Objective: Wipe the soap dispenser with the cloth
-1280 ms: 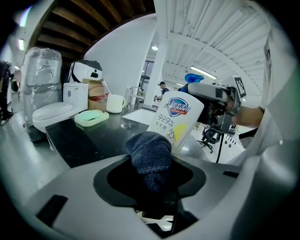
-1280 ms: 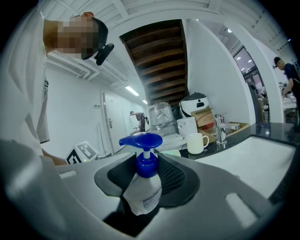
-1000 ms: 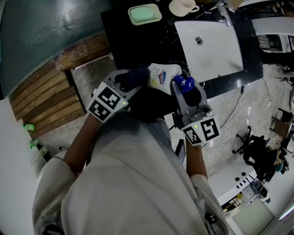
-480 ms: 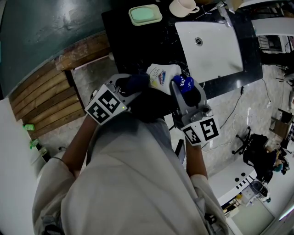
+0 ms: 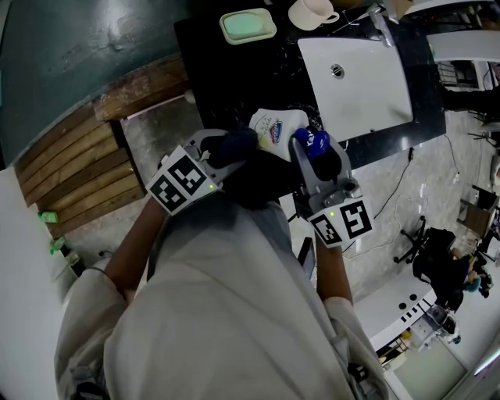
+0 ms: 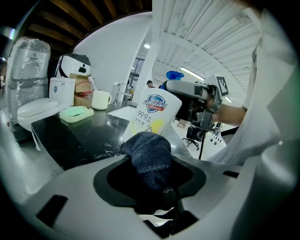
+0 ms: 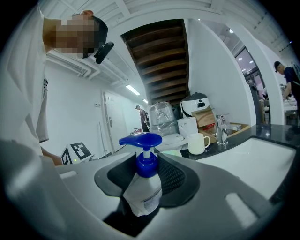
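The white soap dispenser (image 5: 280, 129) with a blue pump (image 5: 313, 141) is held tilted above the black counter's near edge. My right gripper (image 5: 311, 148) is shut on its neck end; the right gripper view has the pump (image 7: 141, 140) and bottle (image 7: 143, 191) between the pads. My left gripper (image 5: 232, 146) is shut on a dark blue cloth (image 5: 234, 143). In the left gripper view the cloth (image 6: 150, 153) bulges from the jaws and sits against the bottle's labelled side (image 6: 152, 115).
On the black counter (image 5: 234, 74) lie a green soap dish (image 5: 247, 24), a white mug (image 5: 308, 12) and a white sink (image 5: 359, 78) with a tap (image 5: 380, 25). Wooden slats (image 5: 86, 148) run at the left. A white toilet (image 6: 35, 108) stands left in the left gripper view.
The left gripper with the cloth has shifted slightly right along the bottle. The right gripper and the dispenser have stayed still.
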Demonstrator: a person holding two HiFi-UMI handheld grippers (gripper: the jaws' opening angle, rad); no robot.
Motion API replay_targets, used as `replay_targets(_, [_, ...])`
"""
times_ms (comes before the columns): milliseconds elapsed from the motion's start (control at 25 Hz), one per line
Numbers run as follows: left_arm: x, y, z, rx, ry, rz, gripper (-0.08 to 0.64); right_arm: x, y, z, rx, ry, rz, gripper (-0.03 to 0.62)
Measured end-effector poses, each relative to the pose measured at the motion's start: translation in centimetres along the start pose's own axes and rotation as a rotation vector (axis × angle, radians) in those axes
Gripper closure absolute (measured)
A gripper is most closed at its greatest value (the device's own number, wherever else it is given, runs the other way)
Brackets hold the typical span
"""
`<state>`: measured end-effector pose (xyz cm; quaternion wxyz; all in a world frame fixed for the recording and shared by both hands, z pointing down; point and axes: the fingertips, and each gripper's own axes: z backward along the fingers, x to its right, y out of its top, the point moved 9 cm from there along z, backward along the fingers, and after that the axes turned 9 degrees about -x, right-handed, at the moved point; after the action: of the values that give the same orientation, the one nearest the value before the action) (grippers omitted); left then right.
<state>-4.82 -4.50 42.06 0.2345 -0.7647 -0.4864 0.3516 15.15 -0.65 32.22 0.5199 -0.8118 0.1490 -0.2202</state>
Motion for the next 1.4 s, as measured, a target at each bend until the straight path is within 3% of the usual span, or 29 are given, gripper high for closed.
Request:
replay_targets(840, [0.6, 1.2, 0.6, 0.043, -0.024, -0.022, 0.38, -0.1, 0.1, -0.2, -0.01, -0.001, 0.004, 0.454])
replay_targets(1000, [1.0, 1.7, 1.0, 0.072, -0.042, -0.018, 0.38, -0.3, 0.2, -0.3, -0.014, 0.0, 0.01, 0.454])
replay_targets(1160, [0.8, 2.0, 1.3, 0.137, -0.108, 0.064, 0.38, -0.4, 0.2, -0.4, -0.013, -0.008, 0.007, 0.454])
replay_targets(1400, [1.4, 2.9, 2.0, 0.165, -0.113, 0.027, 0.38, -0.5, 0.3, -0.5, -0.015, -0.012, 0.007, 0.454])
